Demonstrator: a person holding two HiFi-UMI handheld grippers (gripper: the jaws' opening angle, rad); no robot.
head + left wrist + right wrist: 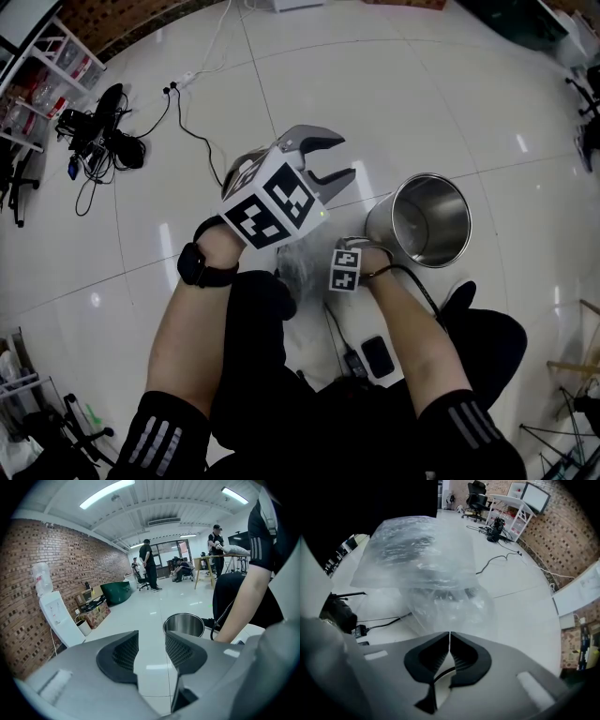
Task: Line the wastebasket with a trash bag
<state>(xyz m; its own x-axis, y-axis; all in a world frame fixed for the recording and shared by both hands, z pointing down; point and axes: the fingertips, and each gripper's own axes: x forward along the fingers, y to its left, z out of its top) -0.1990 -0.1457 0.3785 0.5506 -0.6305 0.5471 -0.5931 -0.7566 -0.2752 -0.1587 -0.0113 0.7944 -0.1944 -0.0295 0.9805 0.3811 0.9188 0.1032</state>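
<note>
The right gripper (449, 635) points steeply down, its two dark ribbed jaws pressed together with only a hairline between them. They close on the near edge of a clear, crinkled plastic trash bag (425, 559). The film runs right down to the tips and billows away from them in a loose, puffed heap over the glossy white tiled floor (520, 620). In the head view the bag (298, 262) shows as a pale crumple just left of this gripper's marker cube, under the raised left gripper.

The left gripper (151, 640) is held higher and tilted gently downward. Its jaws are spread, and only floor shows between the pads. A black wristband (202, 267) circles the arm behind it.

Ahead of the left gripper, just past its right jaw, the round, shiny stainless-steel wastebasket (183, 616) stands upright on the tiles. From above, the wastebasket (392, 230) sits close to the right of the right gripper, mouth up. Only its bare polished inner wall shows inside. The bag lies wholly outside it, near it but apart.

Behind the right gripper, toward the person's knees, a black cable (420, 291) trails across the floor to a small black block (378, 355).
</note>
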